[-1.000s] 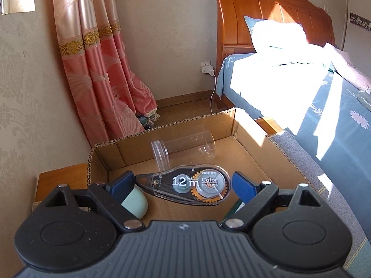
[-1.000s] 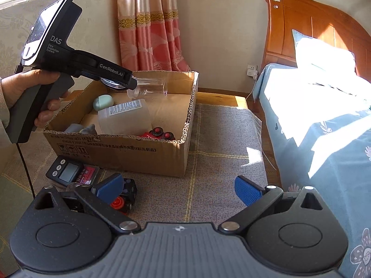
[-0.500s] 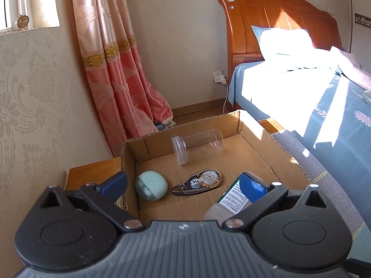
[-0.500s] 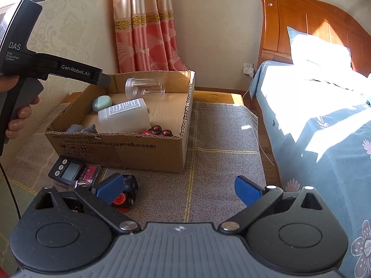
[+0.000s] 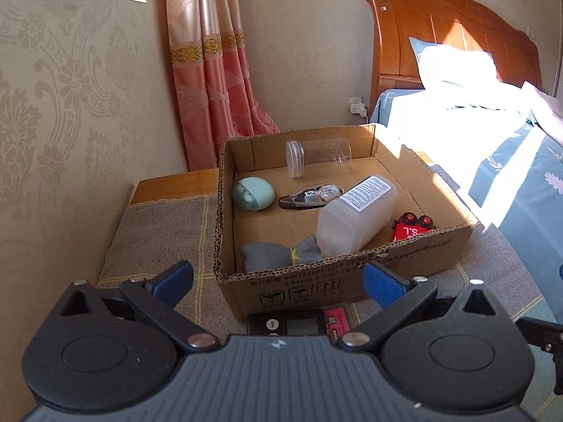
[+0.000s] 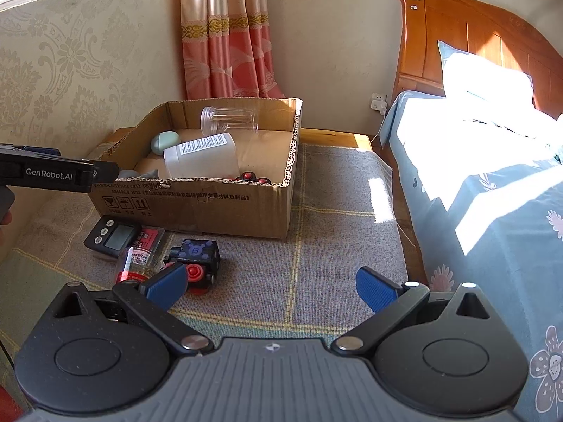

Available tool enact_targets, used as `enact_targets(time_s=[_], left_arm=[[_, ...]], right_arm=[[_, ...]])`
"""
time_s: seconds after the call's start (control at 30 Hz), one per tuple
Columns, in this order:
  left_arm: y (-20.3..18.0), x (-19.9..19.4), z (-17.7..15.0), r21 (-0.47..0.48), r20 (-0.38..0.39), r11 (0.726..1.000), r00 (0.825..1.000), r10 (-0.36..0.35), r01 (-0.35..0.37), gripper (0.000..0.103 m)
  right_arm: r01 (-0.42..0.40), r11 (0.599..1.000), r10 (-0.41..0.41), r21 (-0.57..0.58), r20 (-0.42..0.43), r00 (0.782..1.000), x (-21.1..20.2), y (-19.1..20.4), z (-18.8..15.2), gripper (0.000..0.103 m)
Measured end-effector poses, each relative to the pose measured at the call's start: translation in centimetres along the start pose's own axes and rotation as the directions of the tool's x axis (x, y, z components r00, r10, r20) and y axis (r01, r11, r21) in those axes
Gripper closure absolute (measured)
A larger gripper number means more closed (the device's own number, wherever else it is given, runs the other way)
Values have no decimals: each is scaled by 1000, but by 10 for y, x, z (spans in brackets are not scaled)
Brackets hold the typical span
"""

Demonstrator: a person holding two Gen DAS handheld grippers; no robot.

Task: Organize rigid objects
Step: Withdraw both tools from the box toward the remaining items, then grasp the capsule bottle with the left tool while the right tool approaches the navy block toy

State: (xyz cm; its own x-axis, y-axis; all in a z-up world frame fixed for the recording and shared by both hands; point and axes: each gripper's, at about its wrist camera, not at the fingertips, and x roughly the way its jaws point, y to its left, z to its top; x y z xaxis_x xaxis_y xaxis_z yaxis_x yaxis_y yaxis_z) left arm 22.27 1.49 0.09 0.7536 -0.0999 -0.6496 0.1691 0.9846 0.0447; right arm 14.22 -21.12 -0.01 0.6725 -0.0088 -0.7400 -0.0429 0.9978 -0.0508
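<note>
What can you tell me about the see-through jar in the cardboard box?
The see-through jar looks like clear plastic, a plain cylinder with a ribbed screw-neck at its open mouth and no lid on it. It seems empty. It lies on its side at the far end of the cardboard box, close along the back wall, mouth pointing toward the mint-green egg-shaped thing's side. Whether it touches that wall is unclear. Nothing else in the box touches it.
</note>
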Motion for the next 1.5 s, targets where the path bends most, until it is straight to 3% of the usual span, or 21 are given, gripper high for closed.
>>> enact_targets(time_s=[0.2,0.4,0.73,0.97,1.23,1.5], left_arm=[[-7,-9,-30,-11,-27,999,999,-47,46,1],[-16,-22,-53,38,-36,996,997,-75,77,1],[-11,-36,-80,66,-60,993,994,-93,97,1],[-8,-36,-85,99,-67,991,994,-88,95,1],[-9,-35,-87,117,-91,981,985,-143,154,1],[-21,-36,-91,168,-112,960,972,-207,224,1]], right_arm=[[-7,1000,7,-6,-26,1000,4,3,-11,0],[-23,999,22,-38,-36,999,10,5,-21,0],[-98,994,94,-54,-70,993,50,12,-8,0],[-147,989,144,-29,-104,984,85,22,16,0],[-191,982,188,-1,-168,968,120,35,24,0],[-188,982,187,16,-186,965,114,16,15,0]])
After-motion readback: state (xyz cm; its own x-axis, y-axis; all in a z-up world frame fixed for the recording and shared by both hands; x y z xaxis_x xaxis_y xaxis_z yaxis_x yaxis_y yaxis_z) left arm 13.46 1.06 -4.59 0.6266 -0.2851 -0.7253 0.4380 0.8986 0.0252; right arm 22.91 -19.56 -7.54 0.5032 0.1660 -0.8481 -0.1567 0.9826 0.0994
